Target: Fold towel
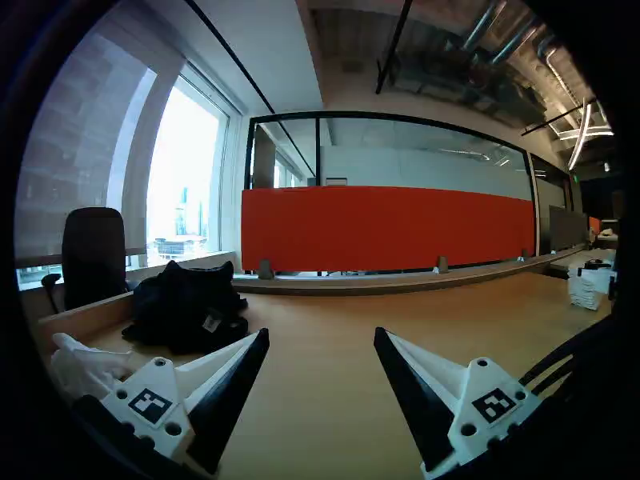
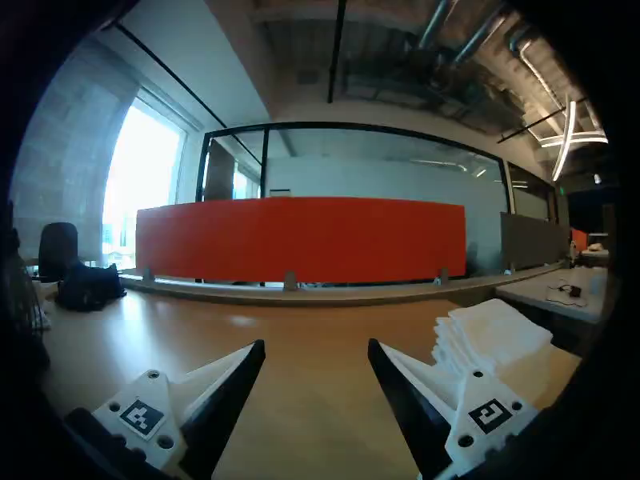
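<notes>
Over the wooden surface [image 1: 320, 408], the left tongs [image 1: 320, 331] and the right tongs [image 2: 316, 344] are both held spread wide with nothing between them, and a stack of folded white towels [image 2: 492, 336] is seen lying on it just beside the right tongs.

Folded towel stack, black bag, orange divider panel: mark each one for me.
folded towel stack [image 2: 496, 328], right gripper view, top towel's upper face.
black bag [image 1: 188, 308], left gripper view, middle of its body.
orange divider panel [image 1: 388, 228], left gripper view, centre of the panel.
</notes>
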The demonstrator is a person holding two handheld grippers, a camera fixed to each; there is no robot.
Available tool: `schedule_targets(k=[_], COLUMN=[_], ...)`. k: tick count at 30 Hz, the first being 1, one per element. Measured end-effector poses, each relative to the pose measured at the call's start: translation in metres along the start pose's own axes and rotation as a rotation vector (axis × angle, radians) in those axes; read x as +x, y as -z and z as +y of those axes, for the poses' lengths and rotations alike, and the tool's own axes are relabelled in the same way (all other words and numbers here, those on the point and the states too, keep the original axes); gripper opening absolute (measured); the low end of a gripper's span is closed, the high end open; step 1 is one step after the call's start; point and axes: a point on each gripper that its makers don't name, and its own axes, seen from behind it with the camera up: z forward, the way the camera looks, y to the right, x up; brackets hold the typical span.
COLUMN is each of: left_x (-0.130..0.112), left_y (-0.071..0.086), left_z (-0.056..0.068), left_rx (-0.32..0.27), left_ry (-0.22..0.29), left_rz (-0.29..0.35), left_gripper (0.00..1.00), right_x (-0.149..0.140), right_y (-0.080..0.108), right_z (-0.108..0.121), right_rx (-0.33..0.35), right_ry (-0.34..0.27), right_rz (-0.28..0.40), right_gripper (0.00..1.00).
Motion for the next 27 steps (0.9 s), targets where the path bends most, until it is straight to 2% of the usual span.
schedule_targets(k=[27], left_x=[0.0017], left_y=[0.0017], left_z=[0.0005], left_rx=[0.000], left_ry=[0.002], left_rz=[-0.002], left_gripper=[0.98], right_x=[-0.0013], right_y=[-0.0034], right_z=[0.0013], right_rx=[0.000], right_ry=[0.000], right_rz=[0.000], right_gripper=[1.00])
